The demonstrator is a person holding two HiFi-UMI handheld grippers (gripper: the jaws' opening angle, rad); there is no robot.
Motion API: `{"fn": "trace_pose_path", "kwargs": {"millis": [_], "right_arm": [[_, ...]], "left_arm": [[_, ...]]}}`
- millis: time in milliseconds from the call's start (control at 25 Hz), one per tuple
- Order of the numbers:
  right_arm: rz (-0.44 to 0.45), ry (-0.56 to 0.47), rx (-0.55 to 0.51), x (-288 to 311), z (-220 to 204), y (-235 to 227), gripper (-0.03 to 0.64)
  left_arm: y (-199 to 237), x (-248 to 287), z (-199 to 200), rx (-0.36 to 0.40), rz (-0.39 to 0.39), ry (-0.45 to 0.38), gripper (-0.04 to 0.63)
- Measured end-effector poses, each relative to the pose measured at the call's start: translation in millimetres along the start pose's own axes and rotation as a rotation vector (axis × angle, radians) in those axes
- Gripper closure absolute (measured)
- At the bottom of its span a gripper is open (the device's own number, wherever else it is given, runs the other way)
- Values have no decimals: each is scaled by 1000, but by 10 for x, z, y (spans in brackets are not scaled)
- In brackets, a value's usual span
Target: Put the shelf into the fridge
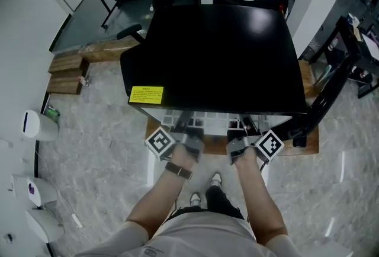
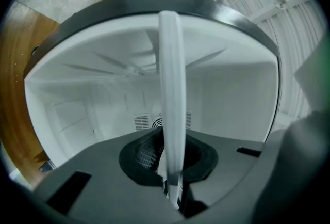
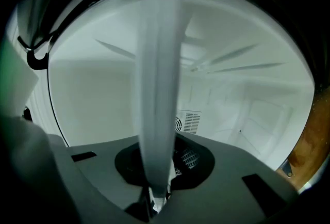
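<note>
Marble floor (image 1: 106, 173); shelf (image 2: 172, 89) at fridge (image 1: 219, 60) mouth.
Left tool (image 2: 174, 194) and right tool (image 3: 154, 198) each pinch its edge; uneven pushing could jam it aslant.

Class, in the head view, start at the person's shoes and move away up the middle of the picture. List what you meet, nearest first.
shoes → left gripper and right gripper, side by side → shelf → fridge, its black top

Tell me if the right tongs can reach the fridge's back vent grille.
Probably not yet: the right tongs are shut on the shelf, which juts ahead of them toward the vent grille.
</note>
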State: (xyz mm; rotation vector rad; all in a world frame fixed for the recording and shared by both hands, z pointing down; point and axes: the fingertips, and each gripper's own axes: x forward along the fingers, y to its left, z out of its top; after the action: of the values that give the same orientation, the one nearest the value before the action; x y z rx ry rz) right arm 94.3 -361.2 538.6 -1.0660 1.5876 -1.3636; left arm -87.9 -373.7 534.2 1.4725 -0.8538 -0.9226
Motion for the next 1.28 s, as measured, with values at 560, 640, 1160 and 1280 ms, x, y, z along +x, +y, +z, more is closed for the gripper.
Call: {"fn": "trace_pose_path", "kwargs": {"millis": [560, 640, 1160, 1280], "right_arm": [[2, -15, -3, 198, 79, 11, 569], [1, -22, -10, 230, 97, 1, 569], [5, -84, -9, 357, 177, -34, 569], [9, -92, -8, 378, 200, -50, 569]], "left_arm": [[-20, 201, 79, 9, -28, -26, 568], [-4, 231, 95, 9, -26, -29, 568], [21, 374, 161, 8, -35, -44, 568], [42, 406, 164, 13, -38, -45, 568]]}}
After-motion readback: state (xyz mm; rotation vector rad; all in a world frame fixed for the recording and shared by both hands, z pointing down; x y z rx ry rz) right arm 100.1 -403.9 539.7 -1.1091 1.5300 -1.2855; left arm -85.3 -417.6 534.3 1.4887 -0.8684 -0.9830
